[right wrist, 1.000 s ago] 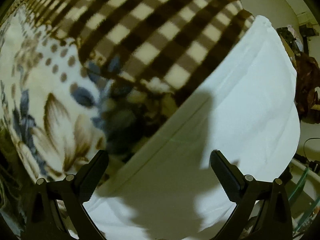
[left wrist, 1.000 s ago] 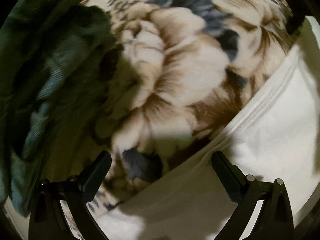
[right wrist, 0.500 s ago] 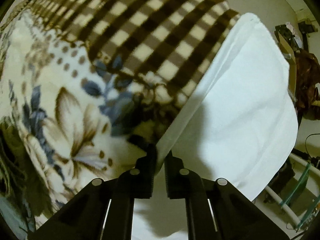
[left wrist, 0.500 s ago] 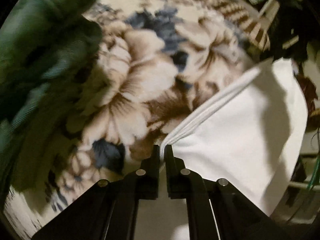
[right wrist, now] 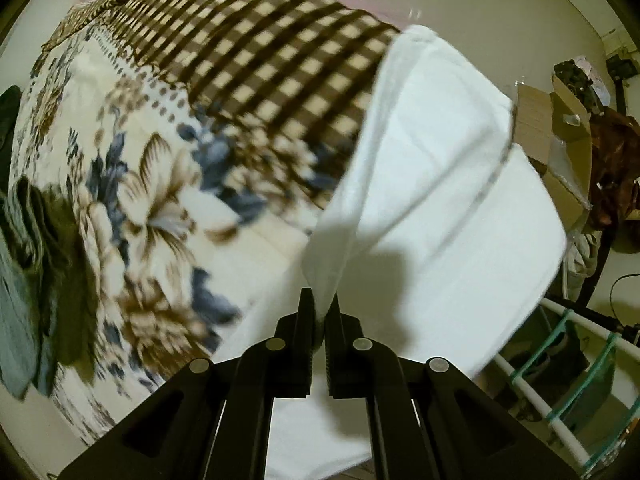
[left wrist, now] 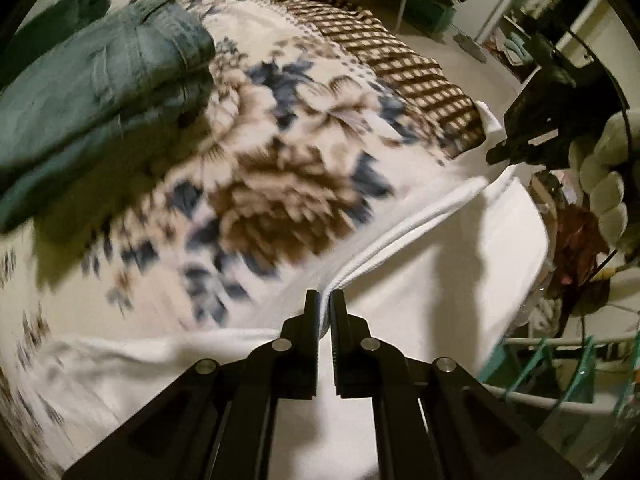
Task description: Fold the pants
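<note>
White pants (left wrist: 452,264) hang lifted above a flowered blanket (left wrist: 280,168). My left gripper (left wrist: 325,298) is shut on their ribbed white edge, which runs up and to the right from the fingertips. Across the cloth, at the right edge of the left wrist view, the other black gripper (left wrist: 520,140) grips the far end with a gloved hand behind it. In the right wrist view my right gripper (right wrist: 320,300) is shut on a bunched fold of the white pants (right wrist: 448,200), which spread out to the upper right.
Folded blue-green jeans (left wrist: 100,76) lie on the blanket at the upper left, seen as jeans (right wrist: 20,240) in the right wrist view. A brown checked border (right wrist: 248,48) runs along the bed's far side. A white and teal rack (right wrist: 568,360) and cardboard boxes (right wrist: 560,136) stand at the right.
Both grippers went from wide open over the white cloth to shut on its edge, then rose and pulled the pants up off the blanket, so the bed looks farther away.
</note>
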